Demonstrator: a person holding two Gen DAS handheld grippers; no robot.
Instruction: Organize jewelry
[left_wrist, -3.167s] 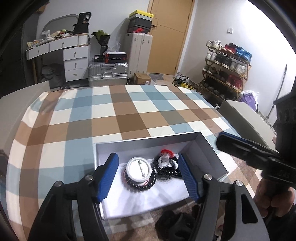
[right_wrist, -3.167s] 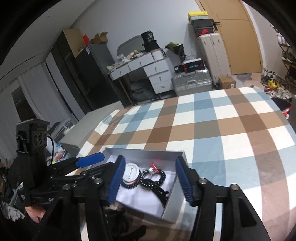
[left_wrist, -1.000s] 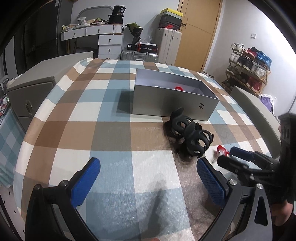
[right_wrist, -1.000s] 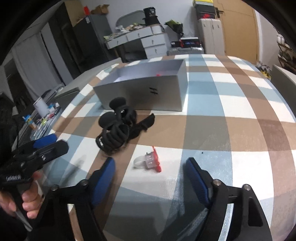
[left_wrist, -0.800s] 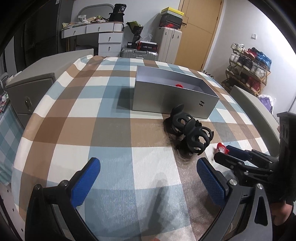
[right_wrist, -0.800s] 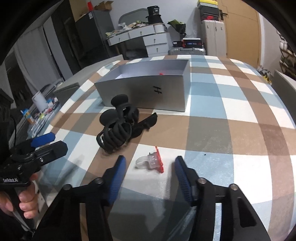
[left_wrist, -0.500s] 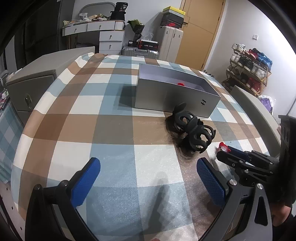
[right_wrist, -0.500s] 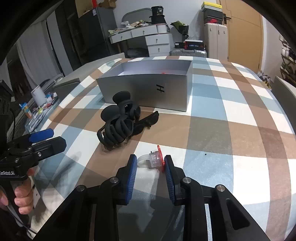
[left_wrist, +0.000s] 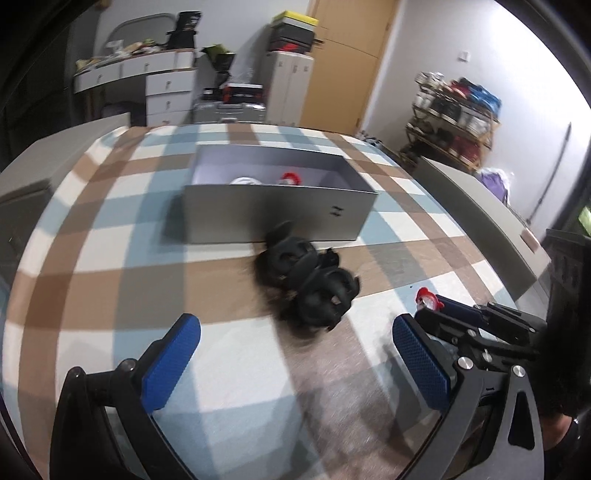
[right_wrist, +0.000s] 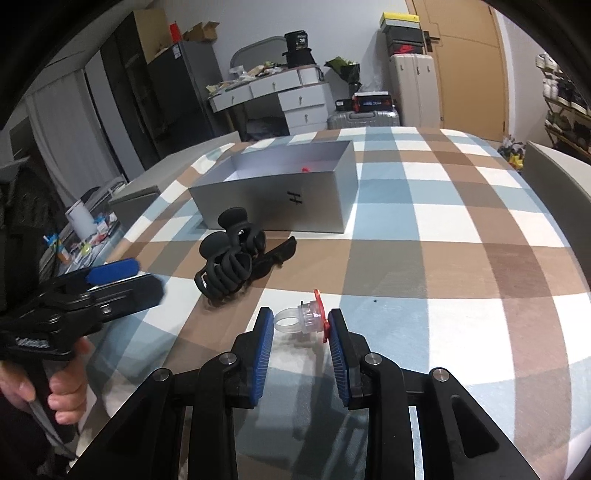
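Right wrist view: toy ring (right_wrist: 303, 320), clear plastic band with a red-edged top, lies on the checked bench (right_wrist: 461, 229) at 12 o'clock of the right gripper (right_wrist: 301, 341). Its blue fingers (right_wrist: 263, 349) flank the ring, one by the band, one against the red top; closed most of the way, contact looks made, though a firm pinch cannot be confirmed. Judged light, stiff, slick plastic; likely to pop out if squeezed off-centre, so the hold should span band and top squarely. Black hair clips (right_wrist: 236, 258) lie at 10 o'clock of the ring. The grey box (right_wrist: 280, 199) sits further off at 12 o'clock, already holding pieces. Left gripper (left_wrist: 295, 354) hangs spread wide, nothing in it, the clips ahead of it.
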